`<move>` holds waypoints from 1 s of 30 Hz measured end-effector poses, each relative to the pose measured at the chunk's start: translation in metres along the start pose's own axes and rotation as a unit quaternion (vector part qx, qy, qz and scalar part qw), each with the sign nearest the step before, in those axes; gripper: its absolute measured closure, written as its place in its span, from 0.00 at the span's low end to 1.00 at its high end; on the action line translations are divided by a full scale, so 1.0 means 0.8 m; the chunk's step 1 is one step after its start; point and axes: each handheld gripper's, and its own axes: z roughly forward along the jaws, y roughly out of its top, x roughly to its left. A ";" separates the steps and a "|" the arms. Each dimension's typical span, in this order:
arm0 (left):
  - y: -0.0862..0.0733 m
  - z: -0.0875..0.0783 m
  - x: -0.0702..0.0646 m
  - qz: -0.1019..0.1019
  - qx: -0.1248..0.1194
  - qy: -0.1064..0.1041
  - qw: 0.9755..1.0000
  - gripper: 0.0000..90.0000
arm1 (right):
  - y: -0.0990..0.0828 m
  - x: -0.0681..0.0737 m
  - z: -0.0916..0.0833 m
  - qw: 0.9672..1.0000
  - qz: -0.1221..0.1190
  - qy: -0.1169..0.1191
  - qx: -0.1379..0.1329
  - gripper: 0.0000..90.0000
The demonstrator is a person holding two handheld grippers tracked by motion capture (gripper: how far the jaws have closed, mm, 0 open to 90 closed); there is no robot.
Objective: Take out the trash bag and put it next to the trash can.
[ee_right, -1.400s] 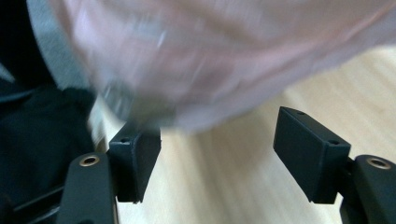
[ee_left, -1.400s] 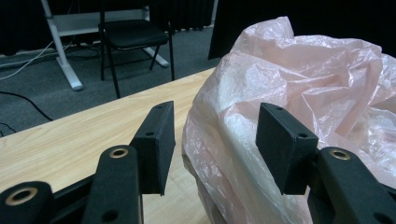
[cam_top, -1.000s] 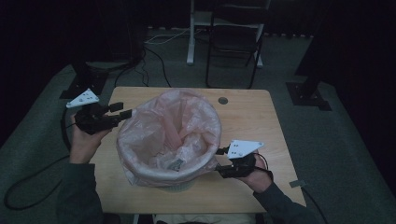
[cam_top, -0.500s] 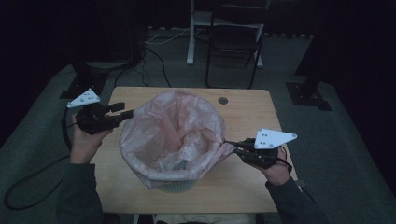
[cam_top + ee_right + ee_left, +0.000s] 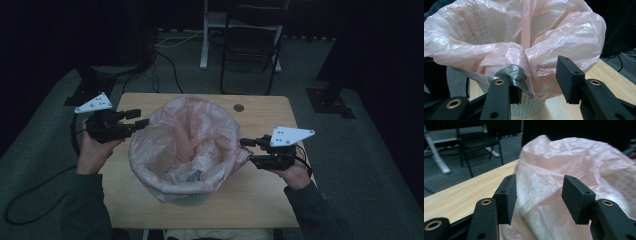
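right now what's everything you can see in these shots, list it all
bin bag: one, pale pink, lining the basket and folded over its rim, mid table
basket: one, white mesh, under the bag
table: one, light wood, centre
round grommet: one, dark, far side of the table top
chair: one, black, on the floor behind the table
white stand leg: one, beside the chair
cables: dark, on the grey floor behind the table
left claw: black, open, at the bag's left edge
right claw: black, jaws just opened, open, bag film between them at the right edge
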 end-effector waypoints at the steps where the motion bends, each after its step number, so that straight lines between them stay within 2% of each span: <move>1: 0.001 0.000 -0.001 0.002 -0.002 -0.009 1.000 0.51 | 0.001 0.000 0.000 1.000 -0.003 -0.001 0.003 0.64; 4: 0.007 0.001 -0.006 0.011 -0.002 -0.034 0.999 0.52 | 0.007 -0.001 0.000 1.000 -0.004 -0.005 0.003 0.64; 8: 0.015 0.008 -0.012 0.030 0.012 -0.073 0.997 0.49 | 0.017 -0.003 0.002 1.000 -0.003 -0.011 0.002 0.65; 10: 0.019 0.014 -0.015 0.038 0.024 -0.080 0.996 0.49 | 0.022 -0.007 0.002 1.000 0.010 -0.001 -0.006 0.65; 11: 0.020 0.016 -0.016 0.041 0.029 -0.080 0.995 0.49 | 0.024 -0.011 0.001 1.000 0.021 0.010 -0.016 0.65; 13: 0.023 0.023 -0.020 0.051 0.042 -0.079 0.995 0.53 | 0.029 -0.015 0.001 0.999 0.032 0.015 -0.026 0.65; 22: 0.030 0.036 -0.029 0.065 0.065 -0.072 0.993 0.62 | 0.053 -0.021 -0.008 0.998 0.027 0.017 -0.053 0.64; 25: 0.031 0.037 -0.029 0.066 0.068 -0.070 0.993 0.67 | 0.058 -0.021 -0.011 0.998 0.028 0.018 -0.060 0.64; 27: 0.031 0.037 -0.029 0.066 0.069 -0.069 0.993 0.67 | 0.069 -0.022 -0.017 0.997 0.025 0.013 -0.066 0.63; 30: 0.031 0.036 -0.029 0.066 0.069 -0.070 0.993 0.68 | 0.073 -0.023 -0.016 0.997 0.029 0.013 -0.066 0.63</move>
